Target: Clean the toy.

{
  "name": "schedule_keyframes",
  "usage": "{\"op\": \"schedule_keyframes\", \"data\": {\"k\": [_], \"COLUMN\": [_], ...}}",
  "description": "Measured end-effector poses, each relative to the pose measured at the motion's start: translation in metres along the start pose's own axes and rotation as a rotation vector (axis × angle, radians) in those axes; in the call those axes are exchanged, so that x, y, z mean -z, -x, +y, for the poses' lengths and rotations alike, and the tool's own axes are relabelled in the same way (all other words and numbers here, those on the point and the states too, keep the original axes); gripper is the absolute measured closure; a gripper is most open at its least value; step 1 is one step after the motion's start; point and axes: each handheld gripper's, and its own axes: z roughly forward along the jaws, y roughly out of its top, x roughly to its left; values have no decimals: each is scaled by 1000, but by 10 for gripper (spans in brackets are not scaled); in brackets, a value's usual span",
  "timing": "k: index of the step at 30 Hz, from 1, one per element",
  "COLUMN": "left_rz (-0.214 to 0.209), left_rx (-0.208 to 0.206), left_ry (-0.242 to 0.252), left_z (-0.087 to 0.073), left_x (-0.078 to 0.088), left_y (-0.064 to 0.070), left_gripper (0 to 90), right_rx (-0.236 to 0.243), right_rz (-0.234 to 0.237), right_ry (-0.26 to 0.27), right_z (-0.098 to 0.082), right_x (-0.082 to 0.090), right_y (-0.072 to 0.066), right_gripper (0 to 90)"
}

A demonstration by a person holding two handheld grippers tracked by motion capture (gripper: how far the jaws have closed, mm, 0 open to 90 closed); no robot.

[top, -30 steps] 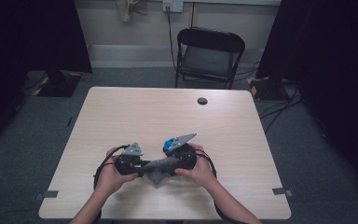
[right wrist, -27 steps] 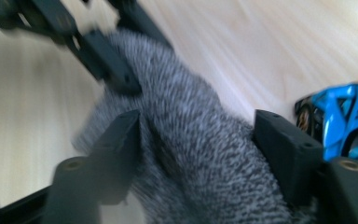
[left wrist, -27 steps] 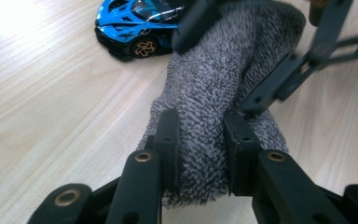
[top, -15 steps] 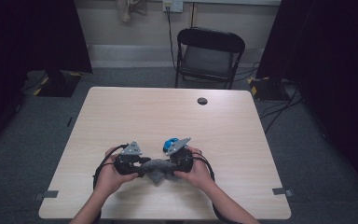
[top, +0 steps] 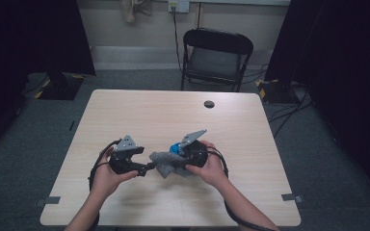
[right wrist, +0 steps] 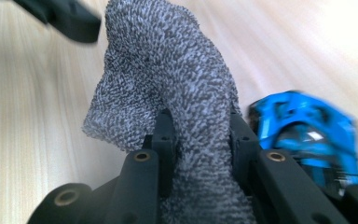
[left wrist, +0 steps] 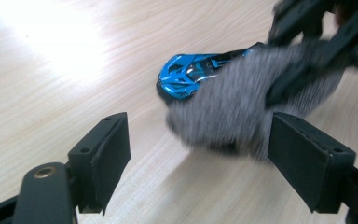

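Observation:
A grey speckled cloth (top: 166, 163) hangs between the two grippers near the table's front. My right gripper (top: 177, 161) is shut on it; in the right gripper view its jaws (right wrist: 200, 126) have just been closing and now pinch the cloth (right wrist: 168, 70) in a fold. A blue toy car (top: 175, 148) sits on the table right behind the cloth, also seen as the car (left wrist: 189, 74) and car (right wrist: 307, 126). My left gripper (top: 147, 167) has just been opening. Its jaws (left wrist: 196, 140) stand wide, with the cloth (left wrist: 242, 112) just beyond the right pad, which does not press on it.
The light wooden table (top: 125, 120) has a small black round cap (top: 209, 104) near its far edge. A black folding chair (top: 217, 57) stands behind the table. Cables trail from both grippers toward the person's forearms at the front edge.
The left gripper has let go of the cloth and opened. The right gripper has closed on the cloth. Both hands have lifted a little.

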Motion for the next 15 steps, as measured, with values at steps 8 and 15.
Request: {"op": "schedule_keyframes", "data": {"k": [8, 15], "left_rz": [-49, -70], "left_rx": [18, 29], "left_ry": [-25, -12], "left_z": [-3, 10], "left_x": [-27, -45], "left_y": [5, 6], "left_gripper": [189, 181], "right_rx": [1, -32], "right_rz": [-28, -44], "right_ry": [-11, -3], "right_z": [-5, -27], "right_x": [25, 50], "right_y": [13, 28], "right_gripper": [699, 697]}}
